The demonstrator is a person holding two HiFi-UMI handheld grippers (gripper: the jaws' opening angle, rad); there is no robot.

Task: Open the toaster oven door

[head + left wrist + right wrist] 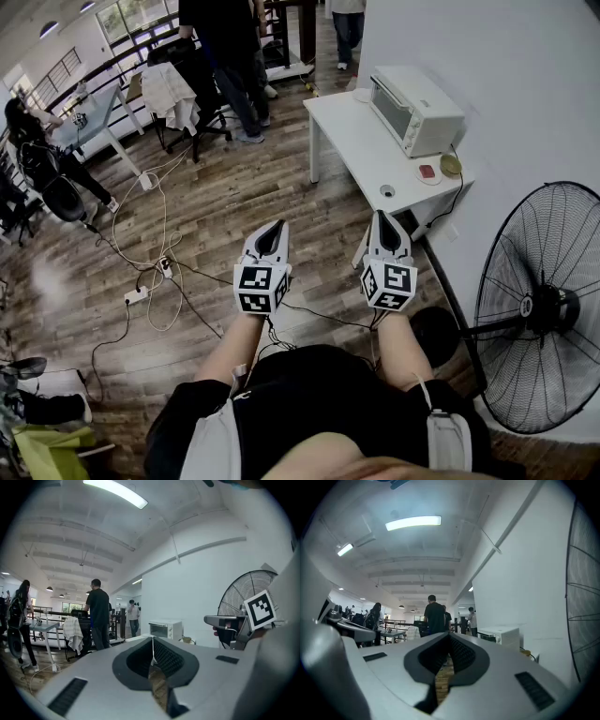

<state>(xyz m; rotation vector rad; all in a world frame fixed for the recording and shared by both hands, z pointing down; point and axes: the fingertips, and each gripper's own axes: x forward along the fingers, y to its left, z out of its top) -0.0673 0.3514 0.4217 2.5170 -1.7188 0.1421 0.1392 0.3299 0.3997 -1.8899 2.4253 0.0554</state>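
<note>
A white toaster oven [413,109] stands on a white table [354,139] by the wall, its glass door shut and facing left. It shows small and far off as the toaster oven [165,629] in the left gripper view and the toaster oven [501,636] in the right gripper view. My left gripper [273,229] and right gripper [385,221] hang side by side in the air well short of the table, both pointing roughly level. Both are shut with nothing between the jaws.
A large standing fan [542,307] is at my right, close to the right arm. Cables and a power strip [137,296] lie on the wooden floor. People [227,58] stand beyond, near desks and a chair [173,92]. Small items [429,172] sit on the table's near end.
</note>
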